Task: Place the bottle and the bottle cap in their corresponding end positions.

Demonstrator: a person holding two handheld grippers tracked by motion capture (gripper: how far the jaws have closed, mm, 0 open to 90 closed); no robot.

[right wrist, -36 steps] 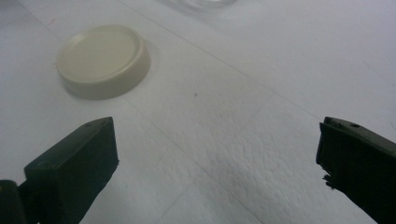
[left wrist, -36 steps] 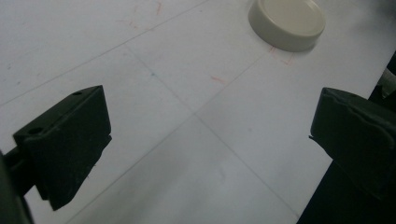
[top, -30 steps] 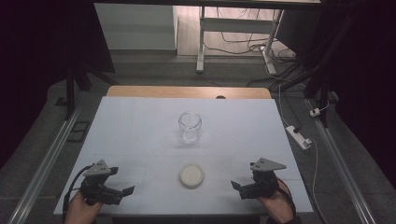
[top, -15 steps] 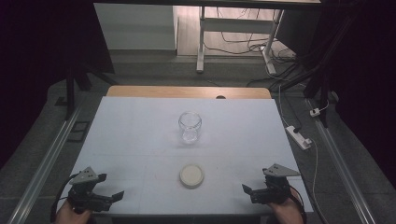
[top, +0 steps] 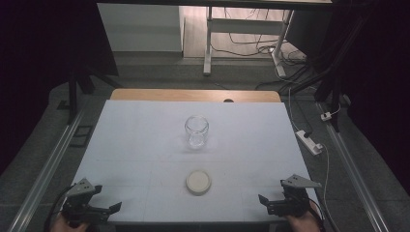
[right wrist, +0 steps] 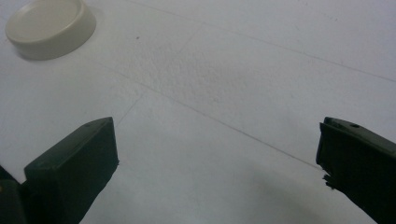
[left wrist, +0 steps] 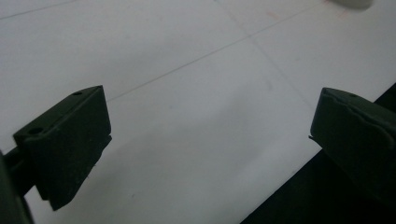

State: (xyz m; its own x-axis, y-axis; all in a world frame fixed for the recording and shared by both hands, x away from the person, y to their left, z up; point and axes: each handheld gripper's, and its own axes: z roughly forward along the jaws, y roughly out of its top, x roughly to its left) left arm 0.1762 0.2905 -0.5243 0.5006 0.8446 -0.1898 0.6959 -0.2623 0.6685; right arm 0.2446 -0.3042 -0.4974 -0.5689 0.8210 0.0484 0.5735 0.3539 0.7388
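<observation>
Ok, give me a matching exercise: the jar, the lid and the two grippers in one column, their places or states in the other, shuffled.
Things:
1. glass jar
2. cream lid
3. left gripper
4. right gripper

Places or states:
A. lies flat, nearer the person than the jar
B. open, at the table's near right corner
C. stands upright and uncapped mid-table
D. open, at the table's near left corner

Pairs: 1-C, 2-A, 3-D, 4-B

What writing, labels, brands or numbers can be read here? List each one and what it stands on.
None: no readable text in these pictures.
The glass jar is clear and bears no label.
The cream lid is plain on top and on its side.
The white table cover shows only faint lines, no writing.
The black tongs, left and right, carry no markings.
</observation>
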